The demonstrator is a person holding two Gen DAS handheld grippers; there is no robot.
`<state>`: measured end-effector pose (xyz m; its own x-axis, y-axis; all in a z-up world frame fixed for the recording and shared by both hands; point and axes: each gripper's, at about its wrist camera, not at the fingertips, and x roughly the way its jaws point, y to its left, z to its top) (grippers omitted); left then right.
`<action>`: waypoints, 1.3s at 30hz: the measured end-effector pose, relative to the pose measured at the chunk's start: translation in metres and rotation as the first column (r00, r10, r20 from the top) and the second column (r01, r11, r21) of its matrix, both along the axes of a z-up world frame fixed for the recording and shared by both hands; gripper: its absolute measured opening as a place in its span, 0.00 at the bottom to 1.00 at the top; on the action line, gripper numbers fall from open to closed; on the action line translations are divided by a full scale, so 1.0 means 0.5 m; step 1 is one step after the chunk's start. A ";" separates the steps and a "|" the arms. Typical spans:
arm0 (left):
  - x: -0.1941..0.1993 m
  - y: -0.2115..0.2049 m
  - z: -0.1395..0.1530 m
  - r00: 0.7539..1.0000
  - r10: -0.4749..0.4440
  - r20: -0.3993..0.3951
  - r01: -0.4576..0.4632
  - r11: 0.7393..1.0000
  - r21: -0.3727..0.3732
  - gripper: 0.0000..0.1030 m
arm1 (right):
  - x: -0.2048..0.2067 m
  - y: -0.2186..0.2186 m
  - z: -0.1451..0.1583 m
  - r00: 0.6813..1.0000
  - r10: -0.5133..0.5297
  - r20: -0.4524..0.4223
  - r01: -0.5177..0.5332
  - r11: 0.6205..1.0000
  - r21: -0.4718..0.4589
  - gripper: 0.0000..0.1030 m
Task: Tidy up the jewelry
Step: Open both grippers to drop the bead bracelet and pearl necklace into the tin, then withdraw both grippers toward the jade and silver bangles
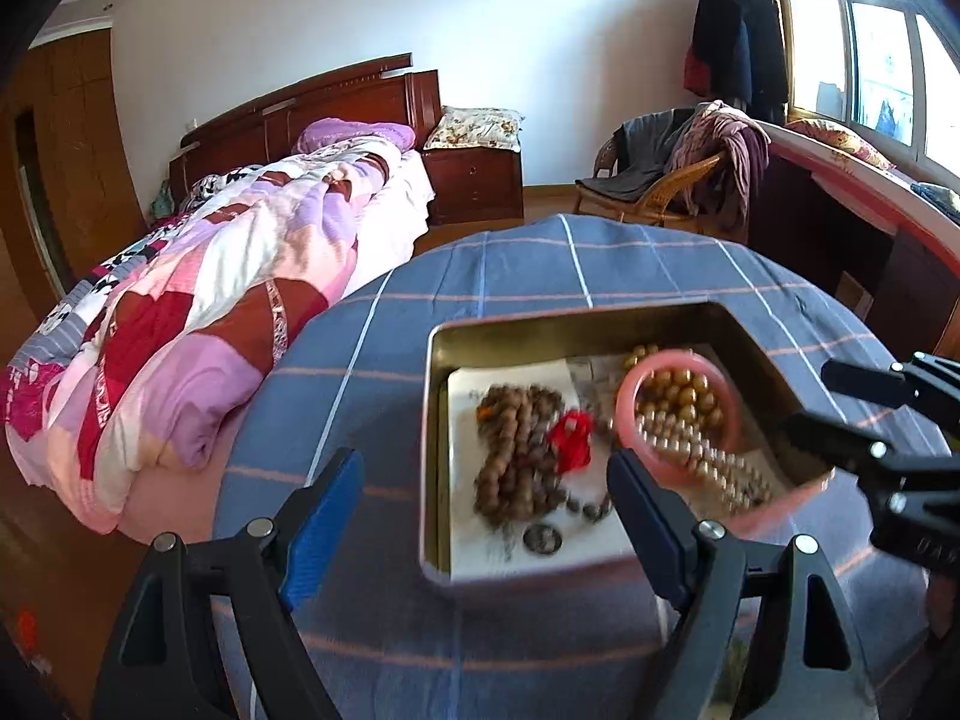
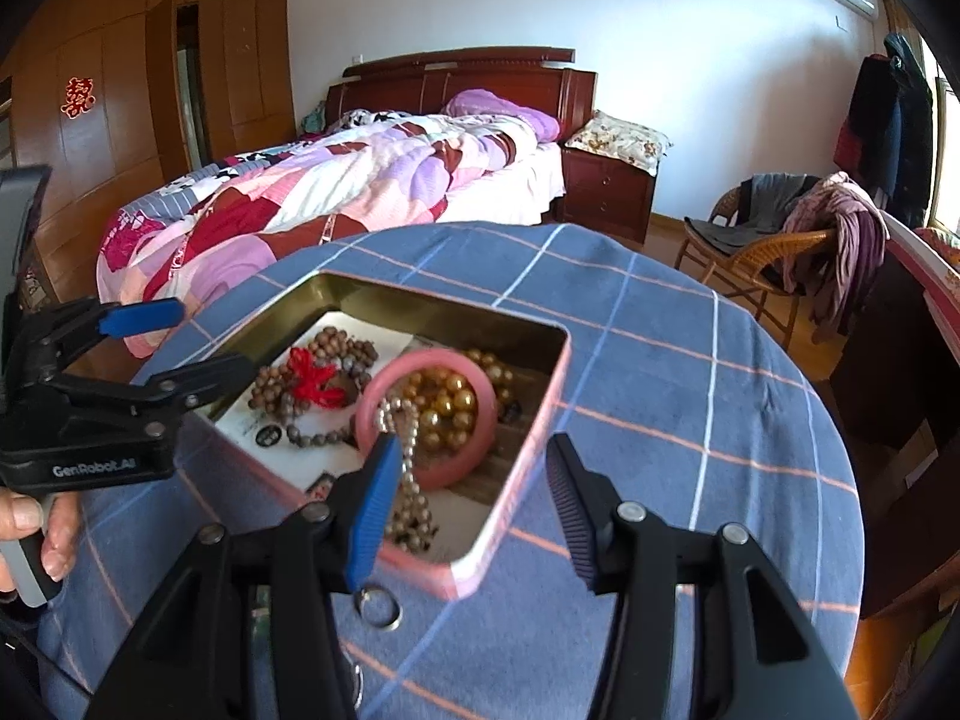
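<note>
An open tin box [image 1: 441, 360] [image 2: 543, 420] sits on the blue checked table. In it lie a brown bead string with a red tassel [image 1: 522, 450] [image 2: 312, 384], a pink bangle [image 1: 675, 402] [image 2: 420, 420] around golden beads, and a pearl strand [image 1: 720, 468] [image 2: 408, 480] draped over the bangle. A silver ring [image 2: 378, 605] lies on the cloth in front of the box. My left gripper [image 1: 486, 510] is open over the box's near left side. My right gripper [image 2: 474, 498] is open and empty at the box's near corner, its left finger beside the pearl strand.
The round table wears a blue checked cloth [image 1: 540, 258] [image 2: 690, 360]. A bed with a patchwork quilt [image 1: 210, 300] stands behind it on the left. A wicker chair with clothes [image 2: 780, 240] and a desk stand on the right. A small round coin-like piece [image 1: 543, 538] lies in the box.
</note>
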<state>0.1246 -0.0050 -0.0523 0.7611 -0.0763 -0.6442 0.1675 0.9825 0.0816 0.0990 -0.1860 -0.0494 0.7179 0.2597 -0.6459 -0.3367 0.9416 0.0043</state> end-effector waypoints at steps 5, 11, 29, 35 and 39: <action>-0.043 0.015 -0.012 1.000 0.019 -0.011 -0.019 1.000 0.006 0.81 | -0.032 -0.005 -0.008 1.000 0.003 -0.016 -0.003 1.000 -0.002 0.52; -0.094 0.022 -0.033 0.999 0.017 -0.049 -0.017 1.000 0.009 0.81 | -0.071 -0.009 -0.023 0.999 0.011 -0.045 -0.011 1.000 -0.005 0.56; -0.147 -0.032 -0.069 0.994 -0.042 -0.105 0.044 0.999 0.018 0.81 | -0.128 0.011 -0.078 0.992 0.050 -0.115 -0.054 0.998 -0.039 0.56; -0.139 -0.037 -0.084 0.989 -0.061 -0.132 0.064 0.998 0.015 0.67 | -0.127 0.016 -0.083 0.991 0.052 -0.122 -0.059 0.997 -0.052 0.56; -0.132 -0.039 -0.090 0.988 -0.078 -0.134 0.077 0.997 -0.010 0.61 | -0.122 0.028 -0.088 0.989 0.058 -0.139 -0.069 0.995 -0.073 0.56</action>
<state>0.0588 -0.0247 -0.0971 0.6592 -0.1351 -0.7397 0.2521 0.9665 0.0481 0.0378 -0.1722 -0.0935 0.6052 0.2471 -0.7568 -0.3973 0.9175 -0.0181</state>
